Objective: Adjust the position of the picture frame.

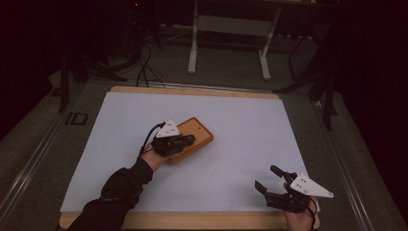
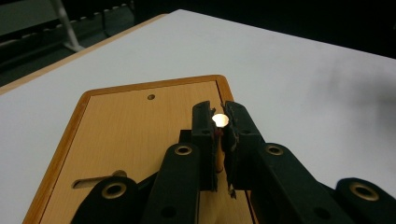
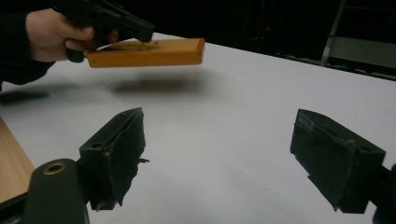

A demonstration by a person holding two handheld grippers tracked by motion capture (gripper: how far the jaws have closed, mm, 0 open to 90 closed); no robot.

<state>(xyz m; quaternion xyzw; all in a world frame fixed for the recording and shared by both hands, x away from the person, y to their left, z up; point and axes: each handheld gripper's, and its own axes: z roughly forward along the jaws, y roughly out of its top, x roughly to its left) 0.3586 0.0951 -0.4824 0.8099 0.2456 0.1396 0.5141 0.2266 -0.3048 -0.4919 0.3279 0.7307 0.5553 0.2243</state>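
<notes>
White covering spreads over the surface (image 1: 231, 120) in the high view, where the left gripper (image 1: 188, 140) sits over a wooden block (image 1: 199, 134) near the middle. Its own view shows fingers (image 2: 204, 135) pinching a small peg (image 2: 220, 120) standing up from the block. From the right gripper (image 3: 217, 154) view, fingers spread wide and empty; the block hangs clear above its shadow.
</notes>
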